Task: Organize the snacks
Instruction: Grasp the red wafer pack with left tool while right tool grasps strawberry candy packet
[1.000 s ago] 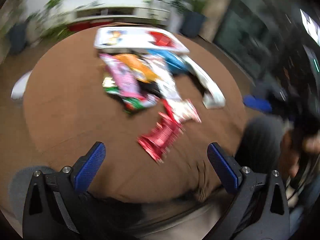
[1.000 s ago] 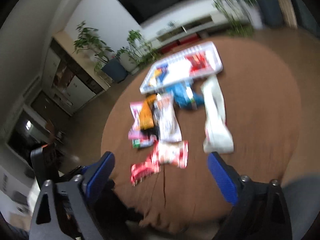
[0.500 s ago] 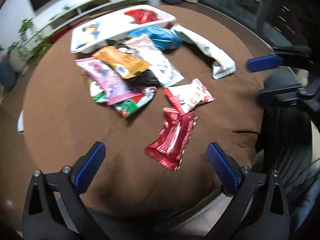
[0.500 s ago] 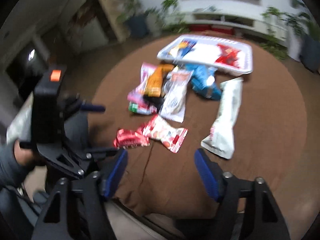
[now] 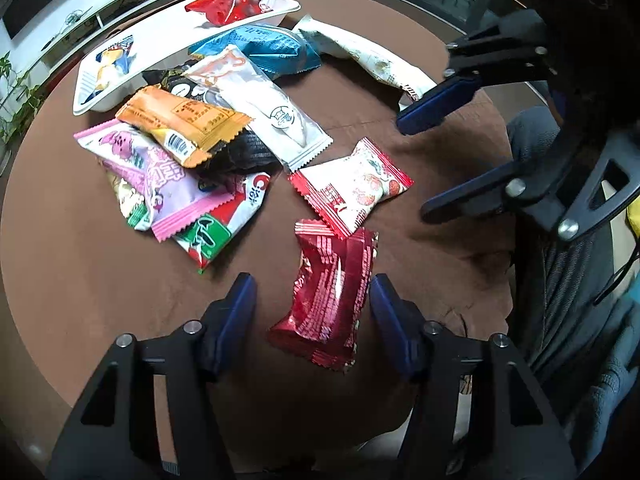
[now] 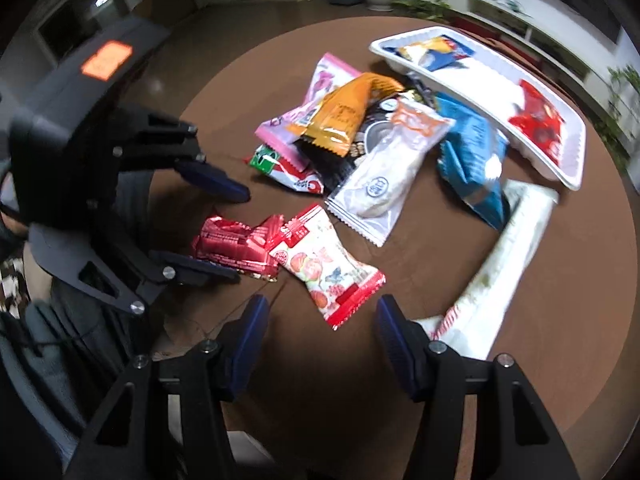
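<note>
Snack packets lie on a round brown table (image 5: 72,280). A dark red packet (image 5: 330,296) lies between the fingers of my open left gripper (image 5: 312,300), untouched; it also shows in the right wrist view (image 6: 236,246). A white-and-red strawberry packet (image 6: 326,270) lies just ahead of my open right gripper (image 6: 320,320); it also shows in the left wrist view (image 5: 354,186). A white tray (image 5: 168,40) at the far side holds a red packet (image 5: 226,6) and a blue-yellow one (image 5: 108,62).
A pile beyond holds a pink packet (image 5: 160,176), an orange one (image 5: 180,120), a white pouch (image 5: 260,104), a blue bag (image 5: 256,46) and a long white packet (image 5: 368,60). The table's near edge and a person's legs lie below.
Both grippers have come down and closer to the table and narrowed their opening. The left now straddles the dark red packet; the right faces the strawberry packet.
</note>
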A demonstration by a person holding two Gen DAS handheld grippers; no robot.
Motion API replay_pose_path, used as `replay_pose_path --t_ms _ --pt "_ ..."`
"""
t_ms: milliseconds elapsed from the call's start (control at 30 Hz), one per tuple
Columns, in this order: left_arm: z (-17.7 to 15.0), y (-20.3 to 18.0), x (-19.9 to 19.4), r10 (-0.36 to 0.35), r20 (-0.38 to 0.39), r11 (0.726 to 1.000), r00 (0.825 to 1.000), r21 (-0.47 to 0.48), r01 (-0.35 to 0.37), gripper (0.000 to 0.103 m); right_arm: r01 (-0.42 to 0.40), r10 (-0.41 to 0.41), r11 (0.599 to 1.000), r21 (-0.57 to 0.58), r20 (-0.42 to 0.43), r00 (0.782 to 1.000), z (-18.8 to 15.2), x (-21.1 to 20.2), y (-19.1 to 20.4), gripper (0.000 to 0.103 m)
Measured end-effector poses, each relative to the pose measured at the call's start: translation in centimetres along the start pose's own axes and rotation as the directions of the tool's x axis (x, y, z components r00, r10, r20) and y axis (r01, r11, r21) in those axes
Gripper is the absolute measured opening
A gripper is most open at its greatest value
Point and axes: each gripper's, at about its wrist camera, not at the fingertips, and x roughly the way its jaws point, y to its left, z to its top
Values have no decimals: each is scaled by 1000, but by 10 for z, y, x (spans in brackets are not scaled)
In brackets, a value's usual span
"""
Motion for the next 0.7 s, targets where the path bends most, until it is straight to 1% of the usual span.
replay_pose_path --t_ms 167,233,300,333,367,400,467,600,700 --pt "7 1 5 18 -15 999 1000 27 -17 58 0 -2 999 -52 -39 999 12 18 -2 60" --pt "7 1 5 14 -18 1000 1000 29 -13 57 -5 2 998 -67 -41 999 16 21 -2 60" --pt "8 3 6 11 -20 1000 1000 25 -11 53 -9 5 996 -93 -46 999 21 24 0 60" --pt "8 4 6 15 -20 1000 1000 23 -14 47 -9 3 994 -112 -54 999 22 26 2 60" --pt "8 6 4 24 -21 1000 999 19 -24 36 -6 -1 992 -124 -60 998 24 28 3 60" --pt "8 9 3 32 -20 999 999 11 -32 33 -4 -5 990 -138 -67 998 24 31 4 60" --pt "7 13 2 14 -21 1000 1000 2 -14 32 -3 -8 988 -155 -70 998 26 33 5 62" --pt "7 13 2 18 -25 1000 1000 9 -17 31 -14 3 990 -140 -74 997 30 36 1 62" --pt "7 14 1 15 -23 1000 1000 -3 -15 29 10 -22 988 -157 -80 997 36 41 -2 62"
